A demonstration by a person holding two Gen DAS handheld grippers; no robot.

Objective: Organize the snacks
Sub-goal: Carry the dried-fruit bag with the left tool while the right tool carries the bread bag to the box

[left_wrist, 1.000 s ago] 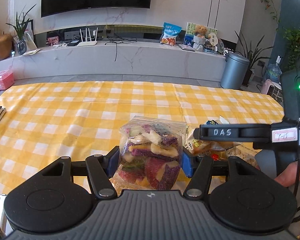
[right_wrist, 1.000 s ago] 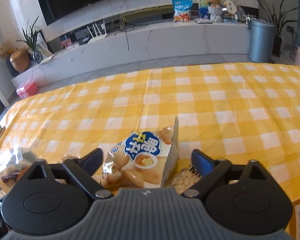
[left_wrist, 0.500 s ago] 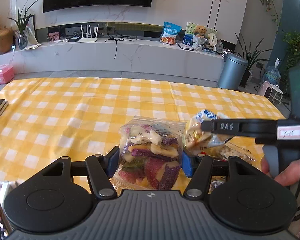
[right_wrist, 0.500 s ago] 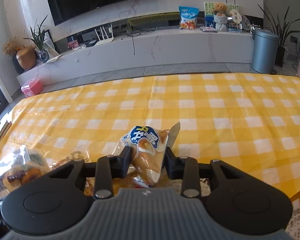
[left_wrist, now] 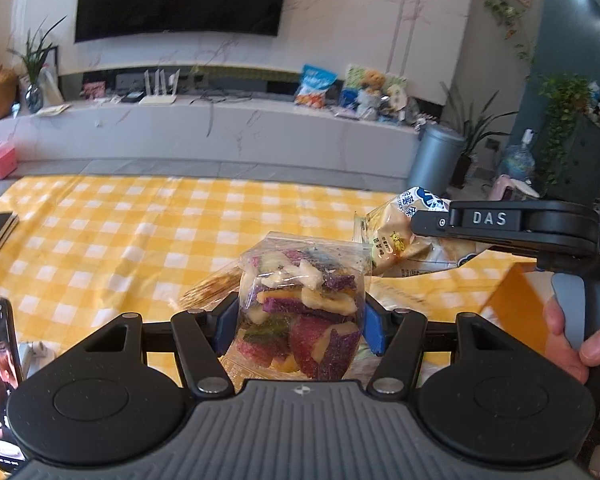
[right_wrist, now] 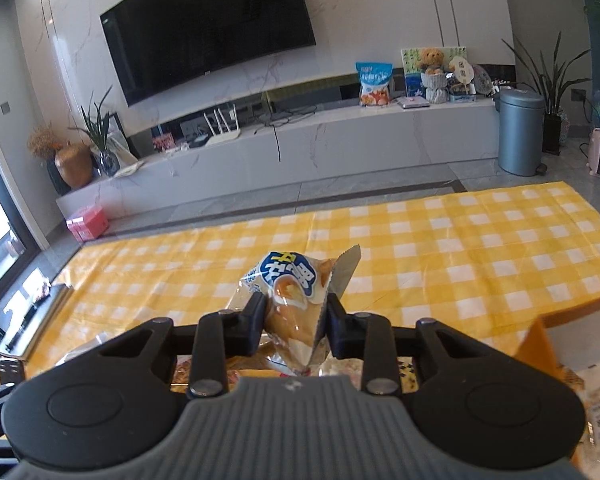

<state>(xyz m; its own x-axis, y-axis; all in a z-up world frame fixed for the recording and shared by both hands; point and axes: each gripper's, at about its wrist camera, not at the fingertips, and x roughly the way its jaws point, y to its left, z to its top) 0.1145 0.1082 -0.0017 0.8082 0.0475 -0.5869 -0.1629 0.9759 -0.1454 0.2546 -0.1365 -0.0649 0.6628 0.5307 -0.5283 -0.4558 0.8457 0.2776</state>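
I had 2 grips above the checked tablecloth [left_wrist: 112, 232]: left gripper [left_wrist: 298, 330] clamped the clear fruit-chip bag [left_wrist: 300, 312], right gripper [right_wrist: 296, 330], just closing, pinched the bun packet [right_wrist: 290, 300], whose slick film could slip.

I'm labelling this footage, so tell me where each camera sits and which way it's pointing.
Left wrist: on the left tongs, facing along them over the checked table toward the TV wall; they grip a clear bag of fruit chips; the right tongs and a hand show.
Right wrist: on the right tongs, same direction, gripping a blue-label snack packet.
Shared: table, TV, packet.
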